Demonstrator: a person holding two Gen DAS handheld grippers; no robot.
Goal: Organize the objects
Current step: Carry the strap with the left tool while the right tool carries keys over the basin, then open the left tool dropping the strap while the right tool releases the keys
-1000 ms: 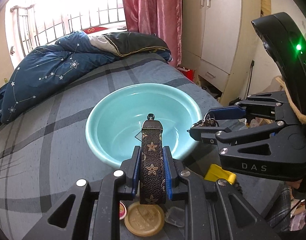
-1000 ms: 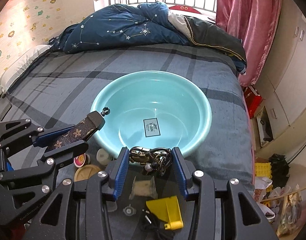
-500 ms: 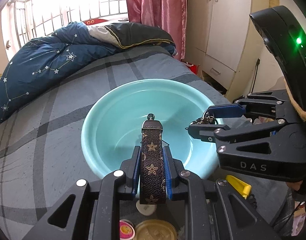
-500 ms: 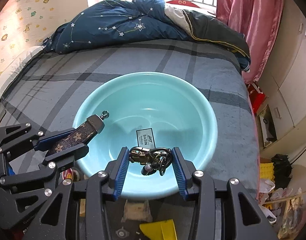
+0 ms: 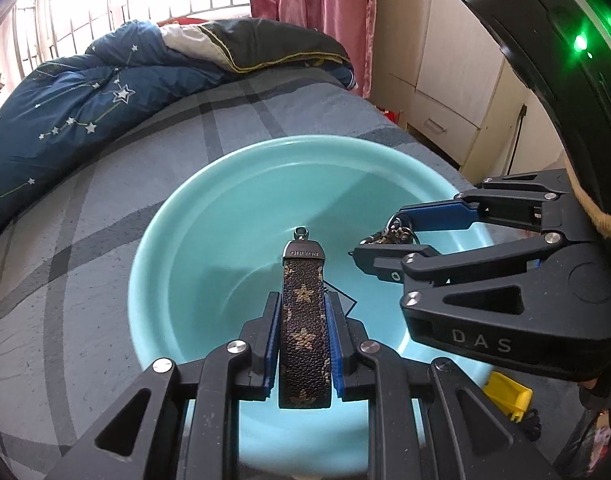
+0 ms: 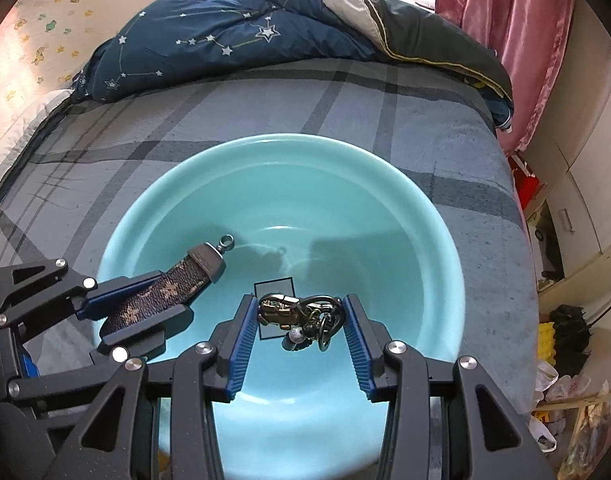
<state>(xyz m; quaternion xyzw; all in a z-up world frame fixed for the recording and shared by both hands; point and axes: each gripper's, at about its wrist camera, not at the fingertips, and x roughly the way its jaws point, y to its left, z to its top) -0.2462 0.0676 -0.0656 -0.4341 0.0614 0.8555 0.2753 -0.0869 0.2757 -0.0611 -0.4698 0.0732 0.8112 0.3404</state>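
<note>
Left gripper (image 5: 304, 354): at 6 o'clock in the left wrist view. It pinches the strap (image 5: 304, 332), a brown band with tan stars, snug between its blue pads.
Right gripper (image 6: 297, 334): at 6 o'clock in the right wrist view. It pinches the key bunch (image 6: 301, 318), a clump of dark metal rings and clips.
Where the things are: both are up in the air over the near half of the basin (image 6: 445, 248), not touching it.
Basin: big and light blue, in the middle of both views. It sits on the gray checked bed (image 6: 265, 96).
Yellow thing (image 5: 507, 394): at 4 o'clock in the left wrist view, just outside the basin rim.
Blanket (image 6: 209, 36): dark blue with stars, far off at 12 o'clock.
How to do it well: I think the drop comes next. Go low over the middle of the basin first, then let go softly, so nothing bounces out.
Words I can read: "DAS" on the right gripper's side. The strap's metal cap has letters too small to read. The sticker (image 6: 274, 289) in the basin is too blurry.
</note>
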